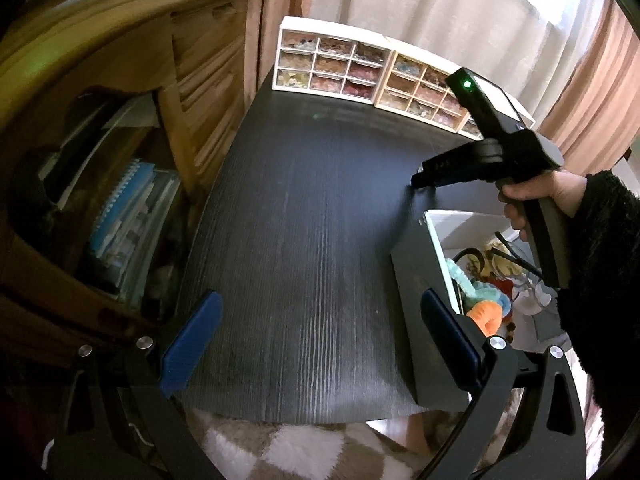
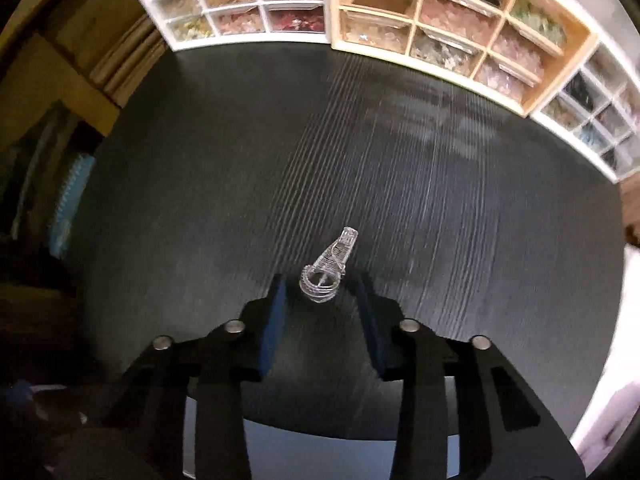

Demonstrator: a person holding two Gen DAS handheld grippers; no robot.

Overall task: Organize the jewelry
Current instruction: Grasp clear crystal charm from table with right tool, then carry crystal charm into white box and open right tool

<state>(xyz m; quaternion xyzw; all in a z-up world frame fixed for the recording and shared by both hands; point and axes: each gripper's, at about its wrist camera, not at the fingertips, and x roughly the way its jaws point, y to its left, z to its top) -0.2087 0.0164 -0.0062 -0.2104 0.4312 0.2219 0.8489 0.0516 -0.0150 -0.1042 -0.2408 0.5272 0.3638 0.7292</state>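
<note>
On the black wood-grain table [image 2: 440, 200], just ahead of the right gripper [image 2: 322, 292], a small clear ornament [image 2: 329, 268] is seen lying: it looks to be colourless glass or plastic, ribbed with fine lines, with a round coiled end nearest the camera and a narrower tapering end pointing away; what kind of jewelry it is cannot be told. Its round end is framed between the blue pads [image 2: 276, 320] of the right gripper, whose jaws are held apart with a gap on either side, so nothing is clamped; whether the piece is touched by either pad cannot be made out. At the far edge of the table three small drawer cabinets are lined up side by side, a white one [image 2: 240, 4], a pale wooden one [image 2: 460, 28] and another white one [image 2: 592, 120], each divided into a grid of clear drawers filled with coloured beads or chips. Over on the left wrist view, the left gripper [image 1: 320, 336] is held low at the near edge of the table with its jaws spread wide and nothing between them. Beside it on the right, an open white box [image 1: 440, 240] is seen, crowded with mixed colourful items, orange and turquoise among them. A wooden cabinet [image 1: 200, 92] stands at the left.
</note>
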